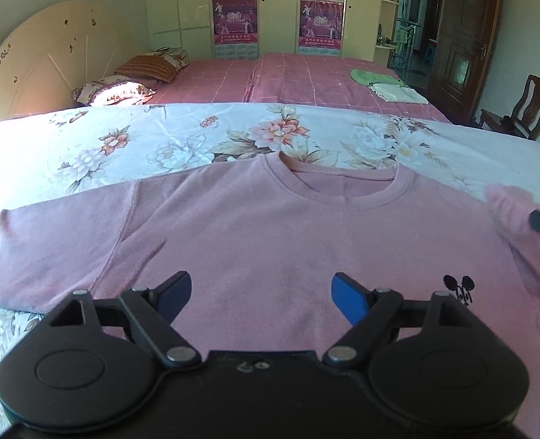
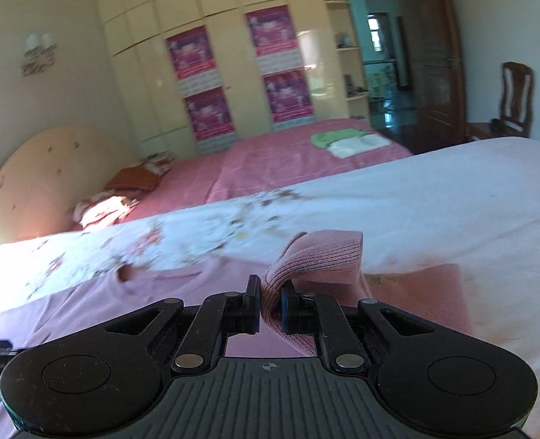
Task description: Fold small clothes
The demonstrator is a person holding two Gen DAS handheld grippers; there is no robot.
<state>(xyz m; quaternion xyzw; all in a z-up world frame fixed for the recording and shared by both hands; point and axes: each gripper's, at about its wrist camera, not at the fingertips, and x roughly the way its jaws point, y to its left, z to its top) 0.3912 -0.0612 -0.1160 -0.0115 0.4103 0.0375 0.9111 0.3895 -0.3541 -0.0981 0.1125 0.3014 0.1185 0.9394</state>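
While the pink top [image 1: 306, 234] lies flat on the floral bed [image 1: 160, 139], the right gripper [image 2: 271, 305] pinches its ribbed cuff [image 2: 321, 259]; the left gripper [image 1: 260, 294] hangs wide open, empty. Soft, light knit: best held at cuffs or hem.

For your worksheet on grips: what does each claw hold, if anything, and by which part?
The right claw is shut on the pink sweater, pinching its ribbed sleeve cuff. The left claw is open above the sweater's front, holding nothing.
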